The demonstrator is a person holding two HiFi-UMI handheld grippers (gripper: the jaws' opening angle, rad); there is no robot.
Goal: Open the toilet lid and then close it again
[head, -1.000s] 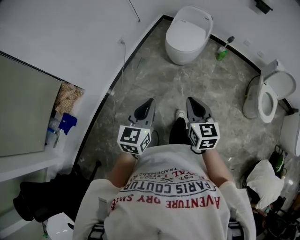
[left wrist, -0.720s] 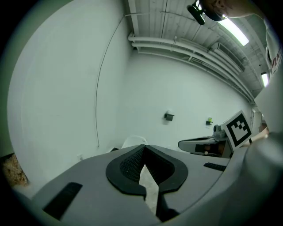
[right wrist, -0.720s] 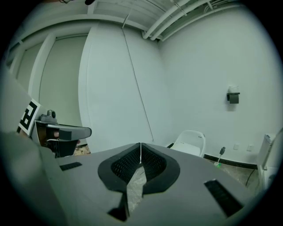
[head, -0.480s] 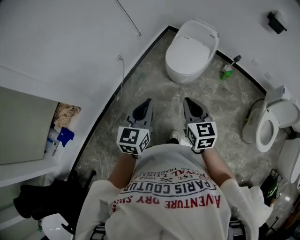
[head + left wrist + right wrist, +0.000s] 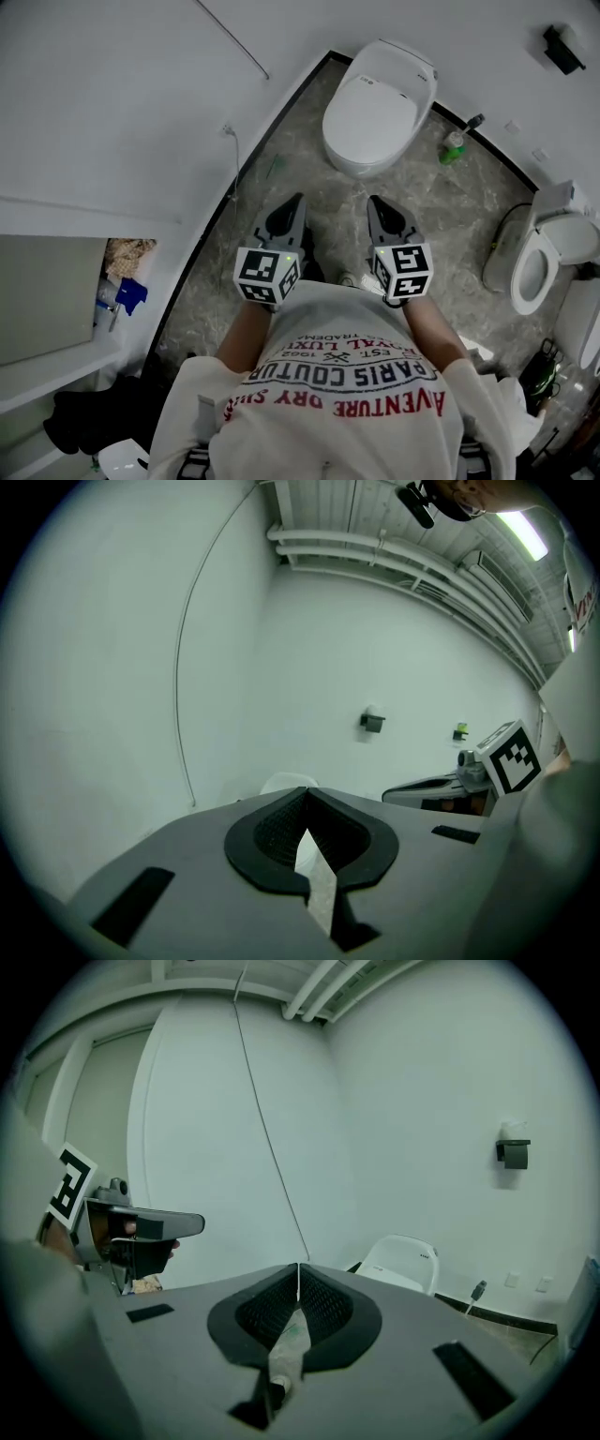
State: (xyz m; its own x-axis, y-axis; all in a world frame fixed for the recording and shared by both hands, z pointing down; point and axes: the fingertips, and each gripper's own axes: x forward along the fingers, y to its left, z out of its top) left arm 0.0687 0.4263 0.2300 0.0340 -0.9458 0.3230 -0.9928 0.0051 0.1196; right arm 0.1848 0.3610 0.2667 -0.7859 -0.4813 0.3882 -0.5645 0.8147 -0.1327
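**Head view with both gripper views: approach stage.** The toilet (image 5: 380, 108), a white floor-standing unit against the wall (image 5: 141, 112) at the top of the head view, has its lid (image 5: 373, 117) down flat over the bowl. The person (image 5: 347, 384) stands on the grey stone floor (image 5: 281, 169) facing it. The left gripper (image 5: 297, 201) and the right gripper (image 5: 375, 202) are held side by side at waist level, both aimed forward and slightly downward. Each pair of jaws is closed tip to tip with nothing between them, as each gripper's own view shows. Key relation: the toilet lies ahead of and below the jaws, well apart from both, and neither gripper touches the lid. The lid's long axis runs from its rounded front edge, the end nearest the person, back to the hinge at the wall, slanting a little to the right in the head view. That front edge falls between the two lines of aim, somewhat closer to the right gripper's. The right hand is therefore judged marginally better placed to reach it, though the difference is slight. Lifting would probably call for a jaw tip set under or against the front edge, since the hinge end lies farthest away. A second toilet (image 5: 544, 253), its bowl uncovered, and a green bottle (image 5: 454, 145) stand off to the right and appear to play no part.
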